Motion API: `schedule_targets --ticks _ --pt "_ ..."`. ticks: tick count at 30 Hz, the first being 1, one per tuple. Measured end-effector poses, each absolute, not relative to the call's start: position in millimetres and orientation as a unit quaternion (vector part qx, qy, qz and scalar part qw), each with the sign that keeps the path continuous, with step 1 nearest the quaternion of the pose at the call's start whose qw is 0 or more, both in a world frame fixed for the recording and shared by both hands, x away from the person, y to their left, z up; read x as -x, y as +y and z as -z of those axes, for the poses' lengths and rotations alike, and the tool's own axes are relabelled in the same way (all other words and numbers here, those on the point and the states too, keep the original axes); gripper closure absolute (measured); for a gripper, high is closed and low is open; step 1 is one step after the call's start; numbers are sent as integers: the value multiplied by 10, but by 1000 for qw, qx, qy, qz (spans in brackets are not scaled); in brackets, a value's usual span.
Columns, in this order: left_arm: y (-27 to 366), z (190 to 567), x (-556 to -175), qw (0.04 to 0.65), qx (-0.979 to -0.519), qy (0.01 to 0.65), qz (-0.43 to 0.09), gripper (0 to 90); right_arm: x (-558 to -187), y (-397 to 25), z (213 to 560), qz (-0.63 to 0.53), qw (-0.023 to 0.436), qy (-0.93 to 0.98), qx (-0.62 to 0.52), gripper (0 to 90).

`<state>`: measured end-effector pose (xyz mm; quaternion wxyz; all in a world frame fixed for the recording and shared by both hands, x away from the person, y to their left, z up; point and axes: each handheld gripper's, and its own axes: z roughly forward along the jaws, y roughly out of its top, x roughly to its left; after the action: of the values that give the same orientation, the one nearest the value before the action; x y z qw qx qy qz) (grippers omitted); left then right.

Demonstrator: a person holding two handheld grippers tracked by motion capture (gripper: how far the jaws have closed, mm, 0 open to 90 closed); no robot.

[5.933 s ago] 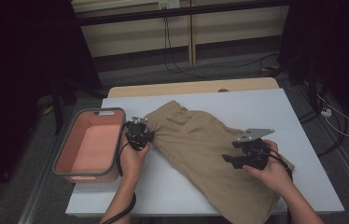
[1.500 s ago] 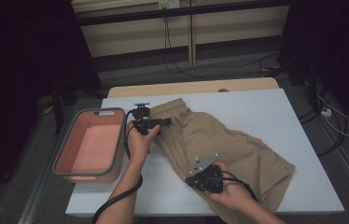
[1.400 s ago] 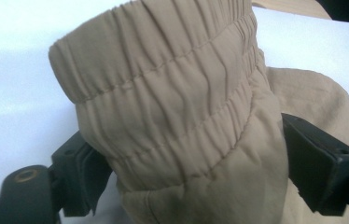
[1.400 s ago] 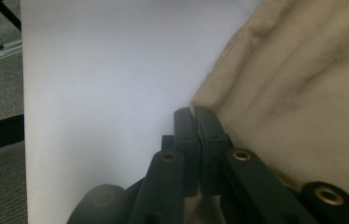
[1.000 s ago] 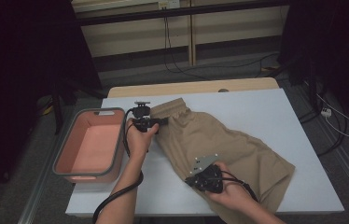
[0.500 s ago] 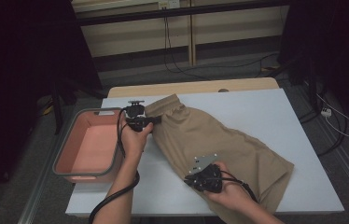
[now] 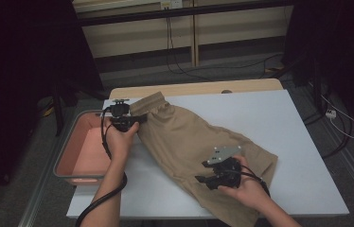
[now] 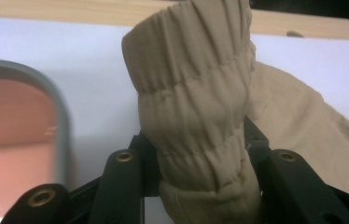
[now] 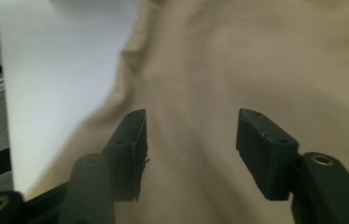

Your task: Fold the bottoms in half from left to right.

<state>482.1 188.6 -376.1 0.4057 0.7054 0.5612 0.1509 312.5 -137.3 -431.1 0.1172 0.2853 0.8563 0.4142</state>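
High view looks down the table [image 7: 279,123]; both gripper views sit close on the shorts [image 7: 199,142].

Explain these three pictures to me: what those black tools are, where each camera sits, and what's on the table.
A person works at a white table with a hand-held clamp tool in each hand. The high view looks down from above; the other two cameras ride on the tools and look along their black fingers. Tan shorts lie spread on the table, beside a pink tub at its left edge. The left gripper is shut on the gathered elastic waistband. The right gripper is open, its fingers apart over the fabric near a leg.
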Motion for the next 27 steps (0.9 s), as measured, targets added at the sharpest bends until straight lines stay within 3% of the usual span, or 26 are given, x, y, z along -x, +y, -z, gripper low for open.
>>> schedule_targets --ticks 8,27 --pt "1842 3766 -4781 413 -713 545 -151 623 -3160 -1607 4337 -412 127 847 -311 331" --pt "1562 3747 -4586 439 -744 480 -155 626 -3195 -1800 4392 -398 136 844 -334 280"
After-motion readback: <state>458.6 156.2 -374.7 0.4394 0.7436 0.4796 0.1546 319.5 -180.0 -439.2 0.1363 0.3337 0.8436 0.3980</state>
